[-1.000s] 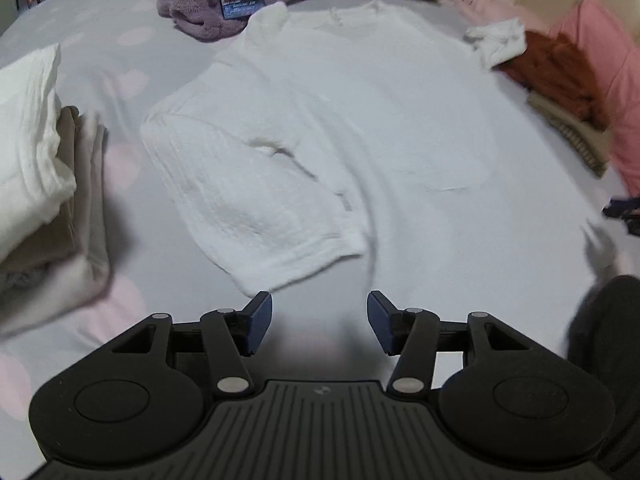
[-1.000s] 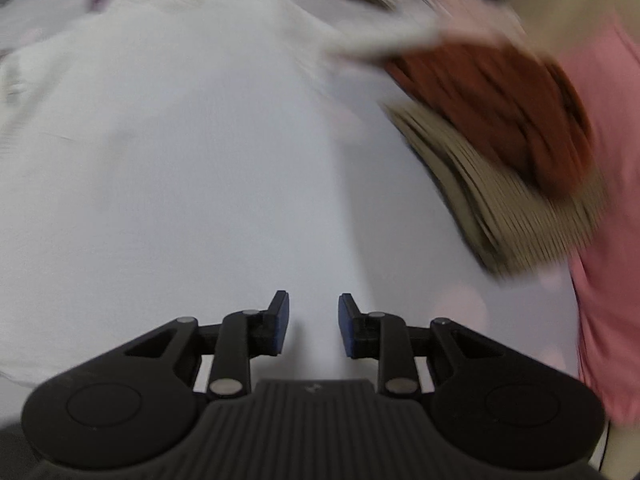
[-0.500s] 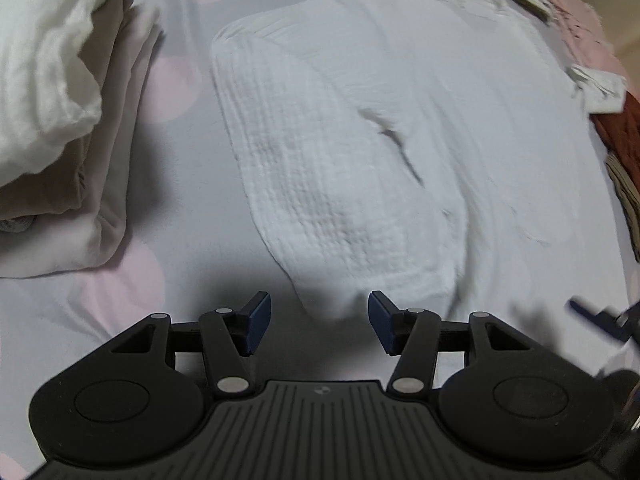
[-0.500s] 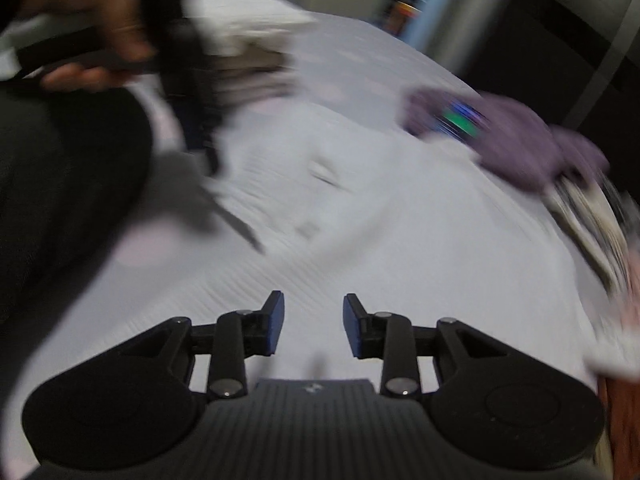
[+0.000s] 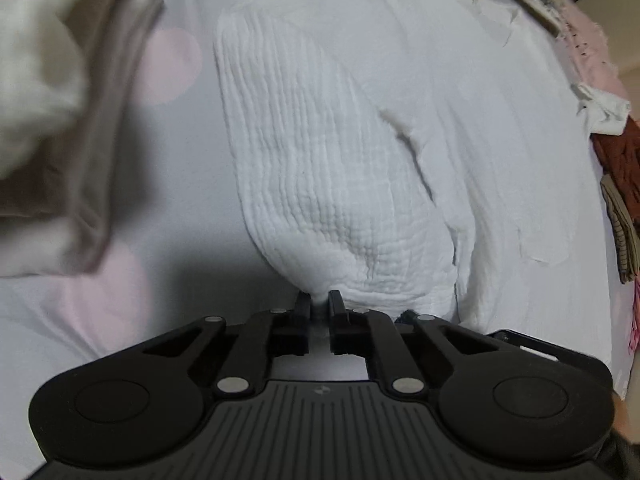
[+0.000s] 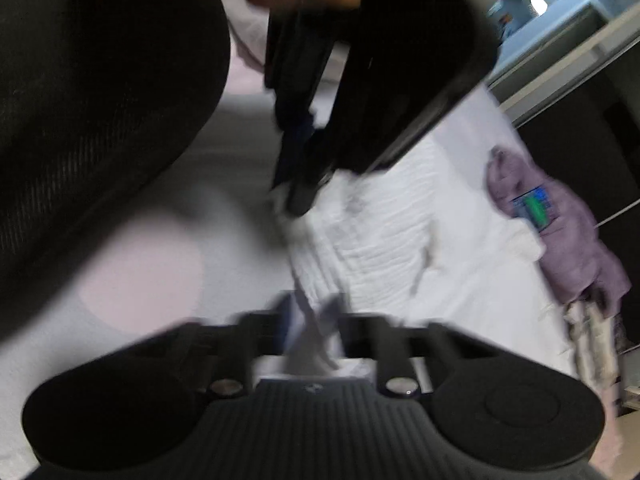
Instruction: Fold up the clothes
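A white long-sleeved top [image 5: 460, 128] lies spread flat on the pale bedsheet, its left sleeve [image 5: 320, 168] folded in towards the body. My left gripper [image 5: 319, 304] is shut on the cuff end of that sleeve. In the right wrist view, which is blurred, my right gripper [image 6: 310, 320] is closed around white cloth of the same top [image 6: 380, 248], near its lower edge. The left gripper [image 6: 304, 184] also shows there, pinching the sleeve just beyond.
A stack of folded cream and beige clothes [image 5: 60, 120] sits at the left. Rust, striped and pink garments [image 5: 616, 168] lie along the right. A purple garment with a coloured label [image 6: 560, 224] lies beyond the collar. The person's dark-clothed leg [image 6: 100, 100] is close by.
My left gripper moved forward onto the sleeve cuff and shut on it. My right gripper swung round towards the sleeve side and closed on the top's cloth.
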Demonstrator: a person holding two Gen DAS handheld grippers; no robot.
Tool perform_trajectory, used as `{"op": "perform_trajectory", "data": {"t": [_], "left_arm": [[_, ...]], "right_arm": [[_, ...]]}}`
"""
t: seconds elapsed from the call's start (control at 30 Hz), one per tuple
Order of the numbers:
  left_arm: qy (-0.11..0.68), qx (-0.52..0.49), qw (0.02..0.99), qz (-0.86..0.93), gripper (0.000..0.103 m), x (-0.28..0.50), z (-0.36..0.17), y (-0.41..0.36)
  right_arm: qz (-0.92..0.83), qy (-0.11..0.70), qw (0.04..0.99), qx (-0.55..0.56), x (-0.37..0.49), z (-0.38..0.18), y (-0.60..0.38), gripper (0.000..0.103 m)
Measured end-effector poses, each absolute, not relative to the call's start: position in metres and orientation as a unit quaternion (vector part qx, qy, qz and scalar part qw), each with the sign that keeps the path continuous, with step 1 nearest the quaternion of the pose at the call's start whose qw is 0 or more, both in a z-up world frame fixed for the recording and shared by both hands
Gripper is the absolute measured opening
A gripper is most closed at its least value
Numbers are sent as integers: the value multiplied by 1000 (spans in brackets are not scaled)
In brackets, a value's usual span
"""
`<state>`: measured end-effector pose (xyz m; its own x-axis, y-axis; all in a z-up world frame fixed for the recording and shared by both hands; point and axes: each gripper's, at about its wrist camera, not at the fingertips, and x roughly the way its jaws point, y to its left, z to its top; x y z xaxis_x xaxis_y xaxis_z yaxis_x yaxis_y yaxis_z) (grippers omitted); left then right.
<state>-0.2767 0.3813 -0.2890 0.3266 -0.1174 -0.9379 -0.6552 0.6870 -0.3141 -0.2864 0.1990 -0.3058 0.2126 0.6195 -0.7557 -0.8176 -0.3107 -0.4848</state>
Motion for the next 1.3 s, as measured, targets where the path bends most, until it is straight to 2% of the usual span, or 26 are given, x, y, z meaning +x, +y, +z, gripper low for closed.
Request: {"op": "perform_trajectory", "data": {"t": [0.17,0.4,0.73,0.77,0.83,0.87,0.97,1.03,1.17,1.3], "left_arm": [[523,-310,765,215,6,-308,-253,387],[548,-226,755,281,6,-334,-243,400],[551,-217,740,319,9,-359,-255,423],[551,-221,742,312,9,-357,-257,423],[548,-229,746,300,21,-353,-261,422],[548,-230,747,298,24,-352,-262,421],[552,-223,742,308,27,-353,-262,418],[555,-219,740,312,33,-355,-260,415],[549,-210,745,315,36,-365,-249,406],[528,-225,758,311,36,-370,-233,404]], "right_arm": [[657,128,583,-461,-290,-275,204,0],[708,157,576,-378,-296,-235,206,1],[671,191,595,-400,-264,-251,177,6],[670,199,595,-397,-260,-252,174,7],[669,216,594,-392,-253,-255,168,15],[667,221,595,-389,-252,-255,164,20],[663,233,600,-382,-250,-257,152,23],[659,247,601,-379,-248,-258,143,27],[648,286,593,-383,-245,-261,123,44],[642,297,584,-398,-242,-256,99,45]]}}
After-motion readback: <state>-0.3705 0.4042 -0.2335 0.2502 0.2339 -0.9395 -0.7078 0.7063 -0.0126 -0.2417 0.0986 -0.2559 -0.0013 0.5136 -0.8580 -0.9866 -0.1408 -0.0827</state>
